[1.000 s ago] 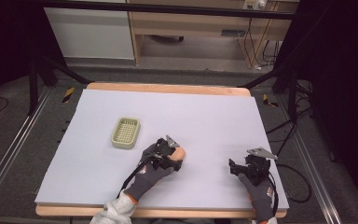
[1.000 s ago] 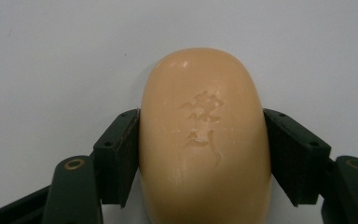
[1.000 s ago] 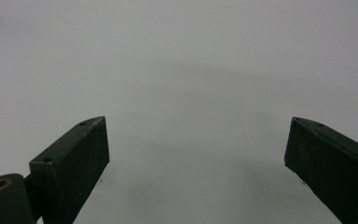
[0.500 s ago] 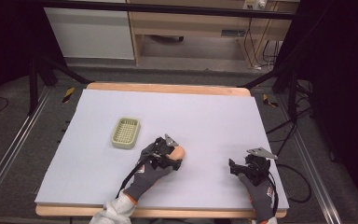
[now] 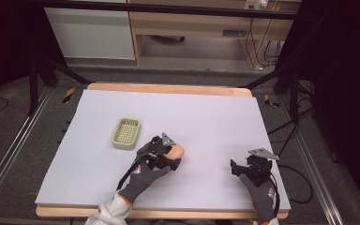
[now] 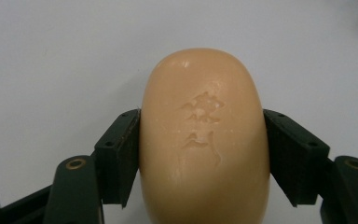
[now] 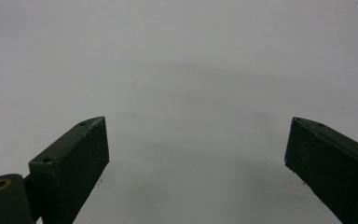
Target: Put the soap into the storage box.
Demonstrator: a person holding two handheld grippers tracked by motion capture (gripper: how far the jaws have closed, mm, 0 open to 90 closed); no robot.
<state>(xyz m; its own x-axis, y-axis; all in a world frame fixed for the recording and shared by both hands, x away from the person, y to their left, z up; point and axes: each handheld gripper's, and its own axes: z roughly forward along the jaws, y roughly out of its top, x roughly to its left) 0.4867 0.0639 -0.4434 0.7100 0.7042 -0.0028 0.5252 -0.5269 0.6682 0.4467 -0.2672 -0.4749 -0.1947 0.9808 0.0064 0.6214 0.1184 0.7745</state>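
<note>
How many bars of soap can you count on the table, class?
1: the soap bar sits clamped in the left hand-held gripper, just right of the soap dish. The dish looks empty, though its floor is hard to see.

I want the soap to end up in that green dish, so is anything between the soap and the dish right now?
Nothing visible. The soap, clamped in the left gripper, has bare white table between it and the green dish.
</note>
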